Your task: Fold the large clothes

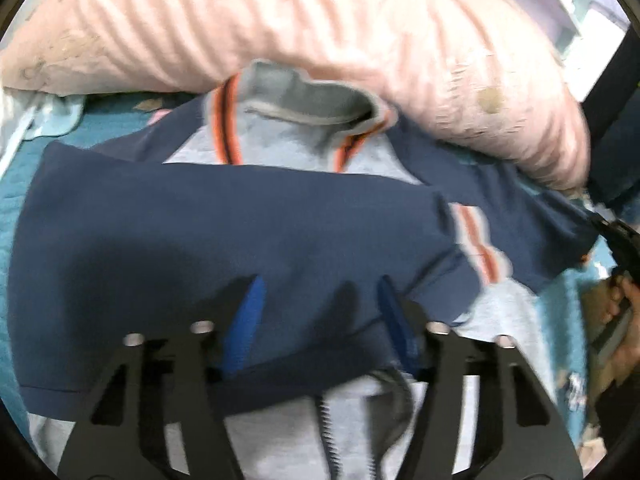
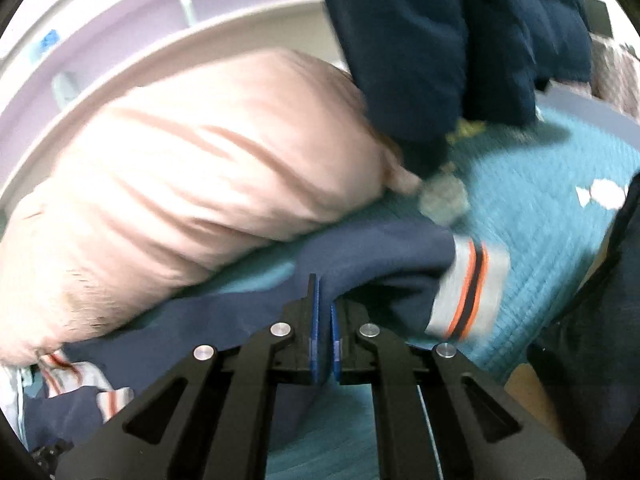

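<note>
We are working on a navy and grey jacket (image 1: 224,216) that is lying on a teal bed cover (image 2: 540,216), its collar end touching a pink striped pillow (image 1: 320,32) at the far side.

The left gripper (image 1: 320,292) is hovering over the folded navy sleeve panel with its jaws spread; nothing is sitting between them. The right gripper (image 2: 323,300) is pinching the navy sleeve fabric close to the striped cuff (image 2: 468,292), with its jaws pressed together on the cloth.

Risks we are judging from here:
- The pinch is sitting near a fabric edge, so a sharp pull is likely to slip the sleeve out.
- The pillow is resting against the collar, so dragging the sleeve across could catch on it or pull the fold askew.
- With the left jaws holding nothing, the folded panel is free to shift.

Limits of view:
- Both views are blurring with motion, so seams and the zip are hard to make out.
- The jacket's near hem is cut off behind the left gripper body.
- We cannot tell how much cloth is inside the right jaws.
- A dark padded garment (image 2: 460,32) is hanging at the far right, only partly in view.
</note>
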`<act>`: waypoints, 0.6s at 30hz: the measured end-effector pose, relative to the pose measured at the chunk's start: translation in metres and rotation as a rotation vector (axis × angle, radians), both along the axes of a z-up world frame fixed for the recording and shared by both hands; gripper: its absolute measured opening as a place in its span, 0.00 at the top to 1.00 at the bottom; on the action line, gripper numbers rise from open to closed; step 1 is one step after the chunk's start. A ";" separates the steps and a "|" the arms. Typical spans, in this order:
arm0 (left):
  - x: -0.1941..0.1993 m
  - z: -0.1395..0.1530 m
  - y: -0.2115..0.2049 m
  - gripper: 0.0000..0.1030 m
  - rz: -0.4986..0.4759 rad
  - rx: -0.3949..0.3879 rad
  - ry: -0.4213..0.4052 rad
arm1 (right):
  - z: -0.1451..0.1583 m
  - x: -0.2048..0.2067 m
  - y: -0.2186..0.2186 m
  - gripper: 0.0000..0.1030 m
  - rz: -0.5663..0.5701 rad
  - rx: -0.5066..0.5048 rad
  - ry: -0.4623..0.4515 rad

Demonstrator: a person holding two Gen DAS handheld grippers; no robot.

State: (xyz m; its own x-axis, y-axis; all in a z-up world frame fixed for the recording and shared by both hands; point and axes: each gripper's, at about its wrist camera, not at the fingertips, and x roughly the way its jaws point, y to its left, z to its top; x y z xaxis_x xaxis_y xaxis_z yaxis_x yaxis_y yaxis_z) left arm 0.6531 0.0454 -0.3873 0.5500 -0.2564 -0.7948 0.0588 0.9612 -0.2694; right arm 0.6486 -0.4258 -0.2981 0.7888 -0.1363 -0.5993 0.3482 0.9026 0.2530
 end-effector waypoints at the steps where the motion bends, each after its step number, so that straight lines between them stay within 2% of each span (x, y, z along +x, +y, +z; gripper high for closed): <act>1: 0.001 0.002 -0.005 0.55 -0.012 -0.008 -0.002 | 0.009 -0.003 0.012 0.96 0.018 -0.019 -0.023; 4: 0.004 0.008 -0.031 0.67 -0.076 -0.091 -0.015 | 0.031 -0.008 0.051 0.96 0.093 -0.064 -0.069; 5: 0.009 0.010 -0.049 0.77 -0.114 -0.119 -0.028 | 0.037 -0.009 0.066 0.96 0.125 -0.078 -0.079; 8: 0.017 0.011 -0.084 0.89 -0.210 -0.190 -0.028 | 0.053 -0.007 0.100 0.96 0.218 -0.137 -0.097; 12: 0.030 -0.007 -0.124 0.94 -0.290 -0.210 0.066 | 0.065 -0.007 0.132 0.96 0.310 -0.203 -0.113; 14: 0.039 -0.031 -0.138 0.97 -0.296 -0.148 0.150 | 0.070 -0.006 0.146 0.96 0.344 -0.218 -0.120; 15: 0.043 -0.043 -0.136 0.98 -0.281 -0.170 0.187 | 0.073 -0.007 0.151 0.95 0.350 -0.221 -0.127; 16: 0.043 -0.045 -0.130 0.98 -0.263 -0.225 0.193 | 0.075 -0.006 0.162 0.95 0.371 -0.223 -0.132; 18: 0.042 -0.039 -0.117 0.98 -0.247 -0.307 0.205 | 0.077 -0.010 0.183 0.95 0.409 -0.239 -0.141</act>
